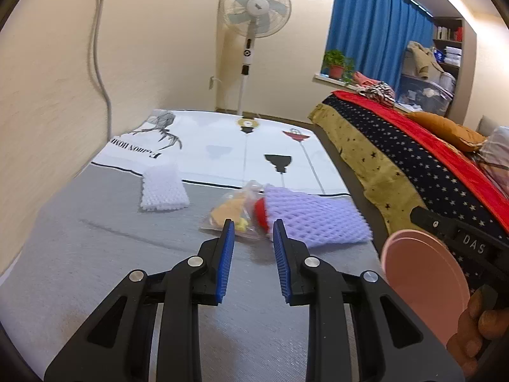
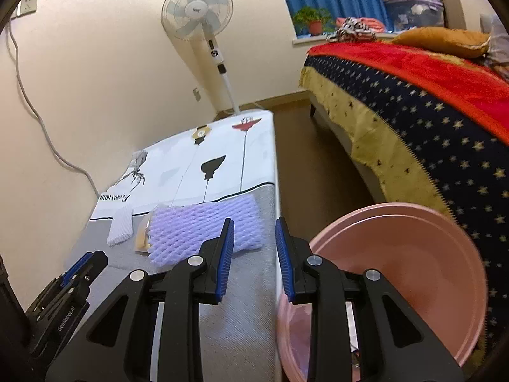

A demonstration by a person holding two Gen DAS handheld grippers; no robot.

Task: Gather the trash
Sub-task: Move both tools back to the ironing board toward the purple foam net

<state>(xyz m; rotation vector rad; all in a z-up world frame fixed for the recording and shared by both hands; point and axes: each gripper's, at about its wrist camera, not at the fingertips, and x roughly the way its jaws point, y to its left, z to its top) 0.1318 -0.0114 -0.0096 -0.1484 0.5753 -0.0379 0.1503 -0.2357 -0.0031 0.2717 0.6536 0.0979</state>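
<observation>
On the grey and white table cover (image 1: 95,254) lie a white foam net (image 1: 163,187), a clear plastic bag (image 1: 232,213) with yellow and orange contents, and a purple foam net (image 1: 315,219) partly over the bag. My left gripper (image 1: 254,232) hovers just short of the bag, open, with nothing between its blue pads. My right gripper (image 2: 254,232) is open too and empty, over the table's right edge near the purple foam net (image 2: 203,232). A pink basin (image 2: 397,270) sits tilted at its right, with the rim passing behind the right finger.
A bed (image 2: 413,111) with a starred cover and red blanket stands to the right, across a strip of brown floor (image 2: 311,165). A standing fan (image 1: 254,9) is behind the table, and a cable (image 2: 38,121) hangs down the left wall. A hand (image 1: 477,324) grips the right tool.
</observation>
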